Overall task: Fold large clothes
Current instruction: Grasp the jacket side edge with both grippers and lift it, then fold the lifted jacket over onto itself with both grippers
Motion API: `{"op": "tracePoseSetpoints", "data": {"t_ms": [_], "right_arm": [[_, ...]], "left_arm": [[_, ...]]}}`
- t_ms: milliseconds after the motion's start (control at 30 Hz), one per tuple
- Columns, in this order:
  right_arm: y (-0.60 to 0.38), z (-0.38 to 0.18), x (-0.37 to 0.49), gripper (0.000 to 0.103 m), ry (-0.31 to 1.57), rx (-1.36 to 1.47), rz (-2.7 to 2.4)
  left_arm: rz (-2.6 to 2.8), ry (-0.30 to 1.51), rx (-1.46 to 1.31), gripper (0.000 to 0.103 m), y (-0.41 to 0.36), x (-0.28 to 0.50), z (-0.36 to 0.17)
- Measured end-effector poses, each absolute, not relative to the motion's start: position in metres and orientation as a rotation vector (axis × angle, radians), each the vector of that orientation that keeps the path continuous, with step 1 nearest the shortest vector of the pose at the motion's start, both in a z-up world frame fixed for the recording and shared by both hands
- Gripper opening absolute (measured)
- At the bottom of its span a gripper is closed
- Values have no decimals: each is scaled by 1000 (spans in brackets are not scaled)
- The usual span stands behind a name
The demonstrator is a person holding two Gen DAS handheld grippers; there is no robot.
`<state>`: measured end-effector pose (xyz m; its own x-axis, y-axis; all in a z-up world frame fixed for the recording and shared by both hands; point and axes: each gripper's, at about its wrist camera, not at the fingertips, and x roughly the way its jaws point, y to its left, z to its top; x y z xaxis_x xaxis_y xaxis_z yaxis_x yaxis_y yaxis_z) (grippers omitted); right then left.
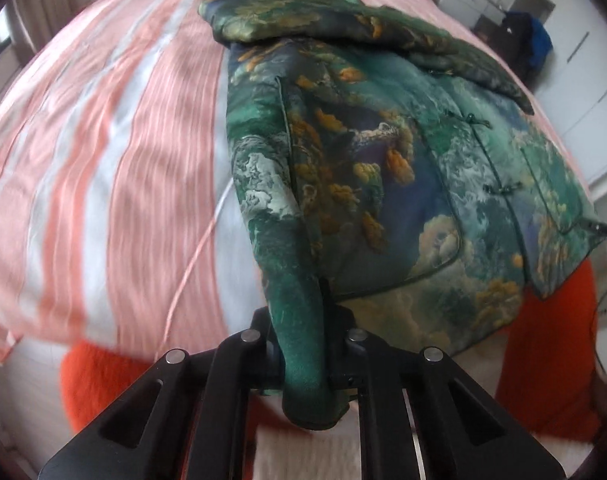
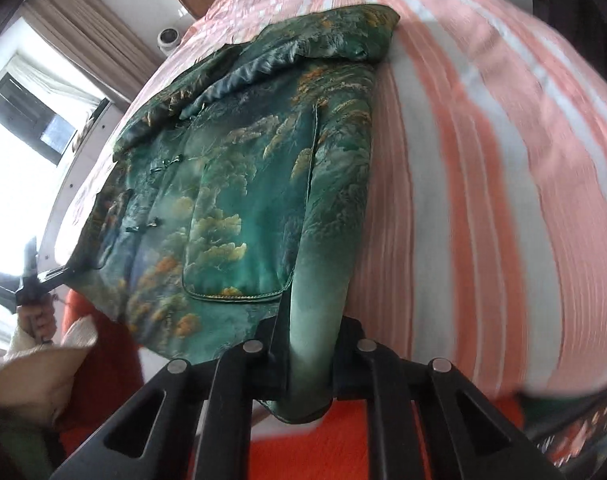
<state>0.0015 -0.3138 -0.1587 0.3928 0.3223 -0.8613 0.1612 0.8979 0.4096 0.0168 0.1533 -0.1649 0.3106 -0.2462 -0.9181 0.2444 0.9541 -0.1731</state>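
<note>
Jacket (image 1: 383, 152) flat on striped bedsheet (image 1: 103, 152), no readable labels or writing. Left gripper (image 1: 303, 344) clamped on one hem corner, right gripper (image 2: 309, 356) clamped on the other.

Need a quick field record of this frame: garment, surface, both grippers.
garment: green padded jacket with a landscape print and knot buttons, sleeves folded across the top
surface: bed with pink-and-white striped sheet
left gripper: shut on the jacket's hem corner
right gripper: shut on the other hem corner
other: orange fabric below the grippers
</note>
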Motion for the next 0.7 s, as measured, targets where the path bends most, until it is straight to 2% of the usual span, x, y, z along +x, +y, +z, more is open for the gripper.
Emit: {"op": "tracePoseSetpoints", "data": {"t_ms": [133, 267, 367, 400, 433, 467, 500, 533, 567, 600, 633, 700], "right_arm": [[-308, -159, -20, 14, 1201, 598, 147], [-333, -99, 13, 13, 1023, 736, 233], [-350, -59, 74, 13, 905, 728, 237], [-359, -53, 98, 13, 875, 717, 213], [-366, -49, 133, 14, 843, 706, 191], [-377, -51, 156, 17, 826, 706, 182], [-388, -57, 181, 23, 808, 721, 168], [-394, -65, 205, 50, 803, 749, 156], [-400, -75, 226, 93, 808, 780, 134], [-404, -81, 235, 103, 805, 788, 84], [-412, -82, 237, 102, 790, 778, 26], [-422, -80, 238, 102, 755, 776, 3]], "left_arm": [[-401, 1179, -130, 9, 179, 22, -117], [-484, 1040, -172, 9, 182, 63, -40], [-433, 936, -186, 13, 171, 132, 5], [-398, 922, -202, 22, 168, 162, 12], [-379, 932, -232, 41, 164, 201, 15], [-384, 963, -264, 54, 160, 228, 12], [-374, 1012, -323, 71, 162, 262, 5], [-336, 1029, -366, 73, 170, 274, -1], [-300, 1043, -403, 73, 176, 283, -7], [-279, 1052, -437, 74, 185, 287, -12], [-264, 1031, -456, 85, 198, 288, -15], [-230, 981, -435, 99, 215, 283, -20]]}}
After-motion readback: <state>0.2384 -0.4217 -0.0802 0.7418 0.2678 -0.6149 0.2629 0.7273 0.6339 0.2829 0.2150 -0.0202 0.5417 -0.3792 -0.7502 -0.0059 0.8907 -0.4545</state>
